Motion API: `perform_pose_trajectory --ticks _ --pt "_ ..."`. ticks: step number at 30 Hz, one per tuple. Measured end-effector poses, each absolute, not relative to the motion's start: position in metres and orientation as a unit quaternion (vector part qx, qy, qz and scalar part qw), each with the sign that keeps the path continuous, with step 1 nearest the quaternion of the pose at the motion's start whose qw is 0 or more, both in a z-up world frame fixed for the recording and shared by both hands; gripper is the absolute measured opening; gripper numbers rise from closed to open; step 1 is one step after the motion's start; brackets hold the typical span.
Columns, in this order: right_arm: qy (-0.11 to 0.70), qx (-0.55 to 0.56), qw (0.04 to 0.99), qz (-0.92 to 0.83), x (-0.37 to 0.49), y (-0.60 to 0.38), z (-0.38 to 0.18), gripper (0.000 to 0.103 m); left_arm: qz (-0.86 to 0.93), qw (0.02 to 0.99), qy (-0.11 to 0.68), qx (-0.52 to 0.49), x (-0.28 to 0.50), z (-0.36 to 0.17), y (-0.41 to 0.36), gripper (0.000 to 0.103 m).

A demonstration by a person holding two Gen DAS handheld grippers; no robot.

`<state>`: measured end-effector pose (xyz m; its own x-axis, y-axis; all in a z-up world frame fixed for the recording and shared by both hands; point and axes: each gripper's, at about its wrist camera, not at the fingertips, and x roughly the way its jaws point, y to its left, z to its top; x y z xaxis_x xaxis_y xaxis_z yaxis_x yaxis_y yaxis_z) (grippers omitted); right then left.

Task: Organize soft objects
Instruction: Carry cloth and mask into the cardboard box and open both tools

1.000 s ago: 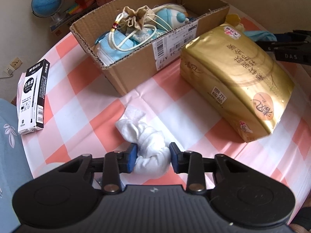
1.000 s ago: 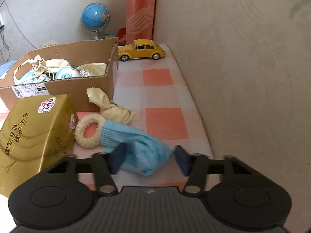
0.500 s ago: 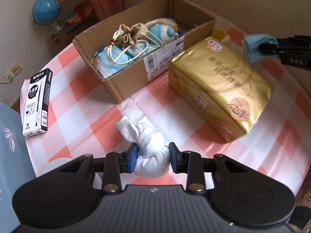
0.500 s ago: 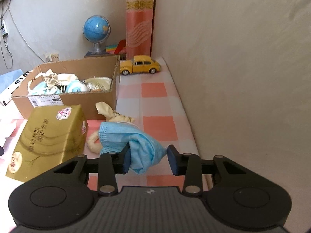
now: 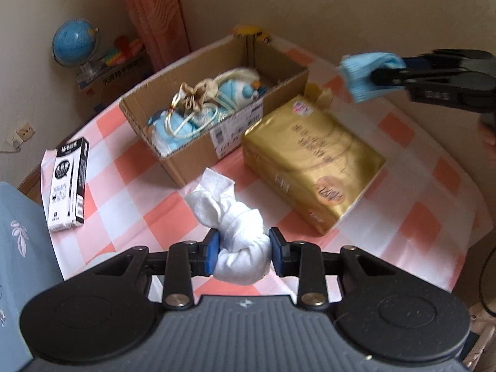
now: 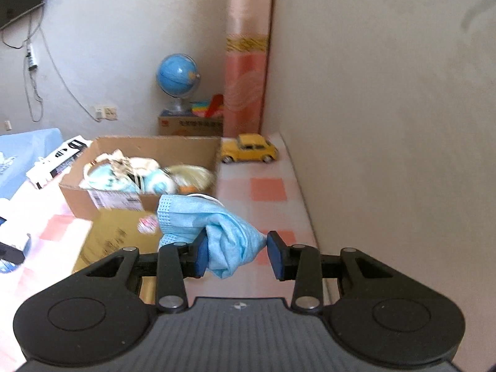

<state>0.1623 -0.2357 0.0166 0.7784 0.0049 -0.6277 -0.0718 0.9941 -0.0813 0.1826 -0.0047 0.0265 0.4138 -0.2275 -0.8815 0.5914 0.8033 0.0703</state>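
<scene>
My left gripper point(image 5: 243, 252) is shut on a knotted white sock point(image 5: 232, 226) and holds it above the checked tablecloth, in front of the open cardboard box point(image 5: 198, 148). The box holds a beige drawstring pouch point(image 5: 197, 94) and several light blue soft items. My right gripper point(image 6: 237, 255) is shut on a crumpled blue face mask point(image 6: 210, 226), raised above the gold tissue pack point(image 6: 114, 241). The mask also shows in the left wrist view point(image 5: 365, 76), right of the box and in the air. The box shows in the right wrist view point(image 6: 139, 167) too.
A gold tissue pack point(image 5: 310, 161) lies right of the box. A black and white pen box point(image 5: 66, 183) lies at the table's left edge. A yellow toy car point(image 6: 248, 152) stands by the wall behind the box. A globe point(image 6: 178, 77) stands off the table.
My right gripper closed on the blue mask and lifted it off the table. My left gripper rose with the white sock in it, away from the tabletop.
</scene>
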Motion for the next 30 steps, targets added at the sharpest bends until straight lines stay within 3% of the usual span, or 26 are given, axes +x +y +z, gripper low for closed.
perform_pose_trajectory --ticks 15,17,19,22,30 --pt "0.336 -0.075 0.934 0.092 0.253 -0.185 0.023 0.045 -0.254 0.831 0.458 0.187 0.196 0.042 -0.003 0.032" --pt "0.338 -0.083 0.932 0.098 0.26 -0.18 0.019 0.05 -0.254 0.831 0.459 0.185 0.2 0.041 -0.002 0.032" --pt "0.339 -0.089 0.931 0.105 0.266 -0.177 0.015 0.069 -0.252 0.833 0.458 0.184 0.204 0.041 -0.002 0.032" --pt "0.343 -0.098 0.929 0.095 0.268 -0.176 0.01 0.083 -0.251 0.834 0.456 0.182 0.211 0.042 -0.002 0.032" --pt "0.345 -0.069 0.931 0.095 0.236 -0.19 0.011 0.095 -0.252 0.84 0.447 0.176 0.225 0.05 -0.009 0.032"
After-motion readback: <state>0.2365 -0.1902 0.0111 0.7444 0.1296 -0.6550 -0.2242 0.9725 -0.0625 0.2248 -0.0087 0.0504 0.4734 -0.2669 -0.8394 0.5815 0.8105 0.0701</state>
